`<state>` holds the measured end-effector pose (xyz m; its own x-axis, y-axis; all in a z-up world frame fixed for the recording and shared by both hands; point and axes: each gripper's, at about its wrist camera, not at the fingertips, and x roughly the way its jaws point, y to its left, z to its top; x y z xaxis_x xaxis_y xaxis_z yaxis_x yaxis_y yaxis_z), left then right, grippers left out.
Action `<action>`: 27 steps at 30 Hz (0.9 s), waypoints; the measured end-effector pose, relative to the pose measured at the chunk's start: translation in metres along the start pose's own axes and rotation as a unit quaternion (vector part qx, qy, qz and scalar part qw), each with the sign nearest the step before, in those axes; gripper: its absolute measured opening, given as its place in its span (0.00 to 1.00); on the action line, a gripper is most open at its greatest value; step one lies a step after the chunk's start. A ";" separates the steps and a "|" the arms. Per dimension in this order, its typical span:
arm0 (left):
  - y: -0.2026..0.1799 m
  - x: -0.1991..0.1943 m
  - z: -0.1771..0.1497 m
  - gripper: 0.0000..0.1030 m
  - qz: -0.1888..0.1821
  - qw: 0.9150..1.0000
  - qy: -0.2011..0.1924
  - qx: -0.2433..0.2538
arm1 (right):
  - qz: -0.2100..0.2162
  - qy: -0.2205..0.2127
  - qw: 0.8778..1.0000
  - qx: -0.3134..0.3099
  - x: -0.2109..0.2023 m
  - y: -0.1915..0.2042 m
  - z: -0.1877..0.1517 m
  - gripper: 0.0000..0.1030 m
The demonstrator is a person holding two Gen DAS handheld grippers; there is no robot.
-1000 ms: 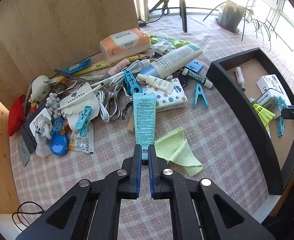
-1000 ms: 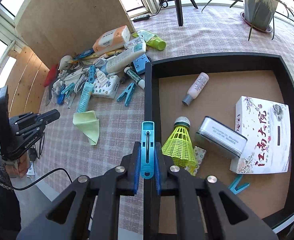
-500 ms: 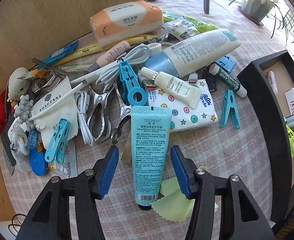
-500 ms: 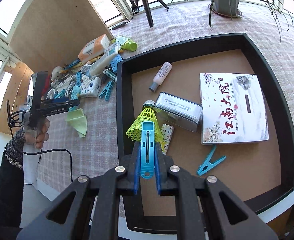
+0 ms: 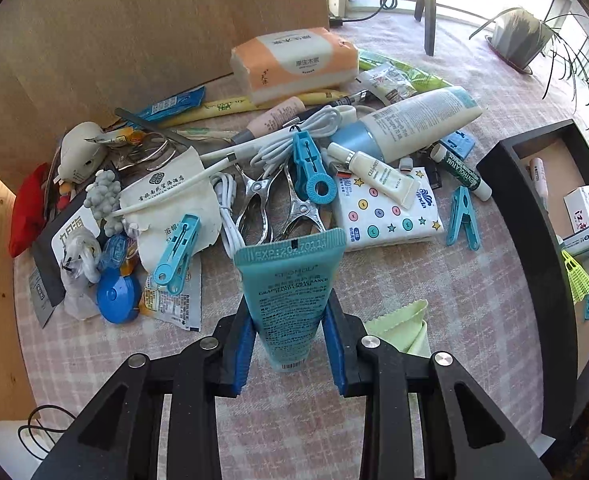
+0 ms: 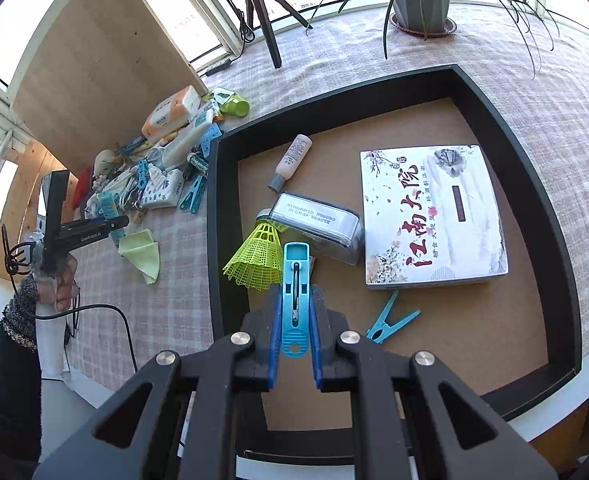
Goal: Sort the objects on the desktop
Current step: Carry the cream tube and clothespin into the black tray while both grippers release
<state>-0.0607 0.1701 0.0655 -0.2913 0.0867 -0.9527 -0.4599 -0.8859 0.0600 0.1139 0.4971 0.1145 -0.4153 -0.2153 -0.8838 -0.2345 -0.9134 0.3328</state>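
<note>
Two grippers each hold something. The left gripper [image 5: 290,338] has its blue pads pressed against the sides of a teal hand-cream tube [image 5: 290,284], gripping it near the cap end with the crimped end pointing away from the camera; the tube appears tilted up off the checked tablecloth [image 5: 474,280]. The right gripper [image 6: 293,342] is clamped on a blue clothespin [image 6: 294,296], which stands lengthwise between the fingers above the black tray [image 6: 534,184].

Taking that tray as the landmark: inside it lie a white box with Chinese writing [image 6: 434,212] toward its right side, a silver tin [image 6: 318,226] just left of the box, a yellow-green shuttlecock [image 6: 256,258] touching the tin near the tray's left wall, a small pale bottle [image 6: 292,158] toward the far left corner, and a second blue clothespin [image 6: 390,318] on the near part of the floor, below the box.

Outside the tray, left of its left wall, sits the unsorted pile. Nearest the wall are another blue clothespin [image 5: 462,218] and a dark lip-balm stick [image 5: 460,172]. Farther from the tray lie a star-printed tissue pack [image 5: 386,216], a large white-and-blue tube [image 5: 414,124], an orange wipes pack [image 5: 294,64], white cables [image 5: 294,136], metal clips [image 5: 278,204] and a blue-ringed peg [image 5: 312,168]. A green cloth [image 5: 406,328] lies on the tablecloth between the tray and the held tube, just beside the left gripper.
</note>
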 end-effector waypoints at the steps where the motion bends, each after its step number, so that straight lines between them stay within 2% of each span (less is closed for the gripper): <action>1: 0.000 -0.006 -0.002 0.28 0.001 1.000 -0.005 0.001 | -0.001 -0.001 1.000 0.001 -0.001 -0.002 0.000 0.12; 3: -0.003 -0.019 -0.005 0.27 0.000 1.000 -0.016 0.005 | -0.004 -0.002 1.000 0.004 -0.002 -0.008 0.001 0.12; 5: -0.007 -0.033 -0.008 0.11 -0.005 1.000 -0.025 0.008 | -0.007 -0.004 1.000 0.008 -0.005 -0.013 0.000 0.12; 10: -0.028 -0.055 -0.005 0.11 -0.013 0.998 -0.049 0.041 | -0.016 -0.009 1.000 0.021 -0.011 -0.030 -0.001 0.12; 17: -0.067 -0.080 -0.003 0.11 -0.058 0.994 -0.067 0.057 | -0.027 -0.017 0.999 0.037 -0.018 -0.051 -0.004 0.12; 27: -0.184 -0.112 -0.003 0.11 -0.144 0.977 -0.088 0.133 | -0.044 -0.017 0.997 0.056 -0.024 -0.076 -0.010 0.12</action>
<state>0.0596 0.3222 0.1598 -0.2470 0.4134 -0.8764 -0.7388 -0.6655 -0.1057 0.1506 0.5685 0.1072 -0.4182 -0.1218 -0.9002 -0.3675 -0.8836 0.2903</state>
